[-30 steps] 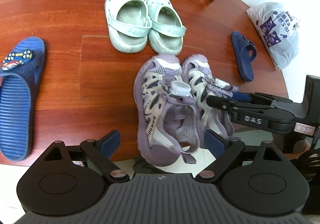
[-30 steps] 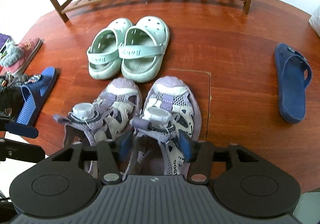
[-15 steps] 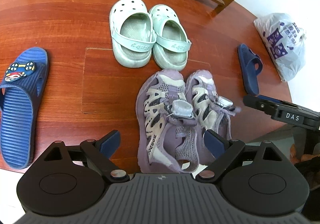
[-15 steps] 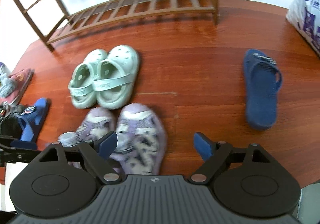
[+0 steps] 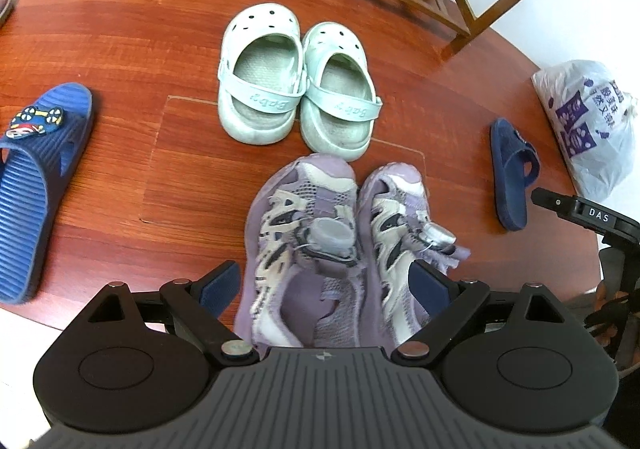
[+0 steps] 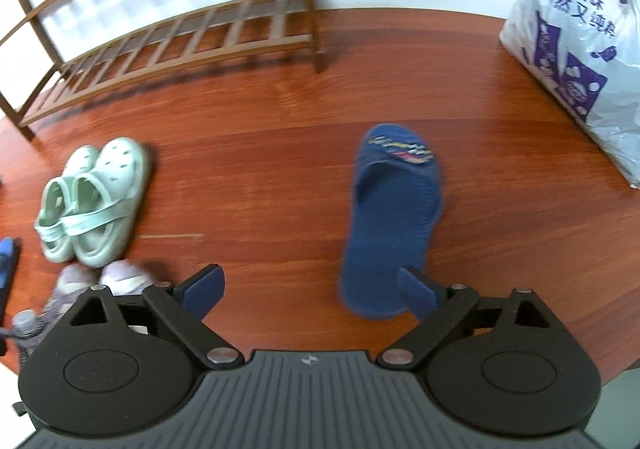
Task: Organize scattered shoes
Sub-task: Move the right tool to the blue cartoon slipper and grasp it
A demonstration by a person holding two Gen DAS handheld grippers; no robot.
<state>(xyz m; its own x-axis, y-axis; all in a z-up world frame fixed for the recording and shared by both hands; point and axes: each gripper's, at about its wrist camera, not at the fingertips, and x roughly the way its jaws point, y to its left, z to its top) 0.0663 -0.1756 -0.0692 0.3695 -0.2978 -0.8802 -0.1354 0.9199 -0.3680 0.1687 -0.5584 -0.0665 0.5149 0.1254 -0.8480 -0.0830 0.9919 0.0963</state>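
- The red-brown polished wooden floor (image 5: 120, 33) runs under both of your grippers and carries every shoe.
- The slatted brown wooden shoe rack (image 6: 168, 45) stands far ahead of your right gripper and up to its left, against the white wall; in the left wrist view it runs across the top edge.
- The white plastic bag with purple print (image 6: 576, 49) lies ahead and to the right of your right gripper.
- The pair of lilac and white mesh sneakers with round dial fasteners (image 5: 320, 241) sits side by side, right in front of your left gripper (image 5: 326, 287). Its jaws stand wide and released, gripping nothing; the heels of the pair show between the fingers, but I cannot tell their height above the shoes.
- The ribbed bright blue slide sandal with a cartoon car badge (image 5: 32, 185) lies well off to the left of your left gripper.
- The pair of pale mint-green perforated foam clogs with heel straps (image 5: 296, 85) stands just beyond the sneakers, toes pointing away from your left gripper.
- The dark navy slide sandal with a coloured stripe on its strap (image 6: 394, 217) lies just ahead of your right gripper (image 6: 310, 289), heel nearest you beside the right finger. Those jaws are opening, with only bare floor between them.
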